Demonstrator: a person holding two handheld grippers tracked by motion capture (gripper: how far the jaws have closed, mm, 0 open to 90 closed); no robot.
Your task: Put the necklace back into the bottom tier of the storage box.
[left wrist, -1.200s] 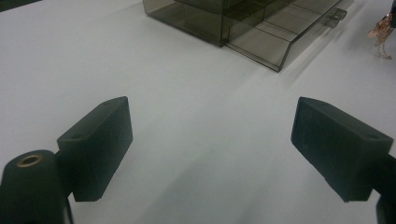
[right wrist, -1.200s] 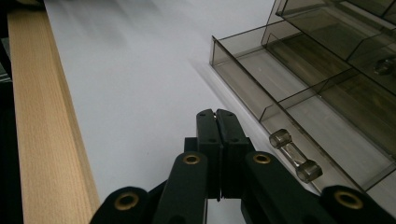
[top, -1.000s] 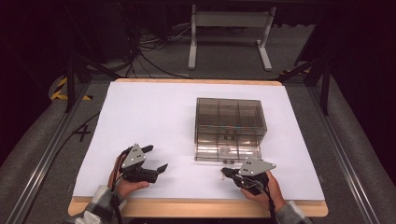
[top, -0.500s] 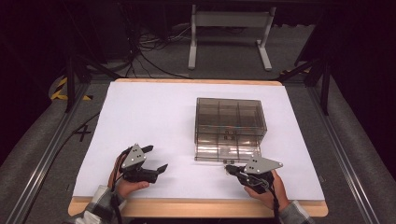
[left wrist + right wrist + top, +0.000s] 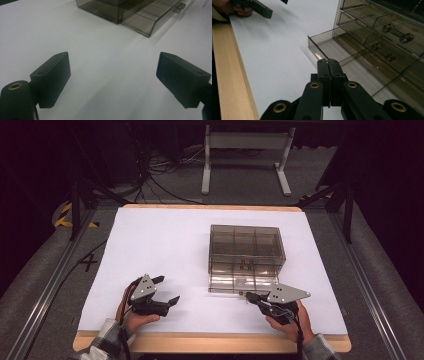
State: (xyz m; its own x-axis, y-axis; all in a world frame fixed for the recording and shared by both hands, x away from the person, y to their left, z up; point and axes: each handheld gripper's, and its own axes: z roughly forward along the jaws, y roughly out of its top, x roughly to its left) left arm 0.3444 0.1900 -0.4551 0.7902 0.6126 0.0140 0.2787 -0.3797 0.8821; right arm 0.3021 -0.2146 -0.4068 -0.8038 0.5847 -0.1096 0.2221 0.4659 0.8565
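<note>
I see one smoked-plastic drawer cabinet standing right of centre on the white table, with its bottom drawer pulled out toward me. My right gripper sits just at that drawer's front, jaws pressed together on nothing that I can make out; whether the tips touch the drawer wall I cannot tell. My left gripper rests well apart on the bare sheet, jaws wide and empty. I judge the cabinet light, rigid and slippery, with thin brittle walls, so it may slide on the sheet when a drawer is pushed. The best hold is a drawer's bar handle; I count two clearly in the right gripper view. The top shows six compartments in two rows of three.
</note>
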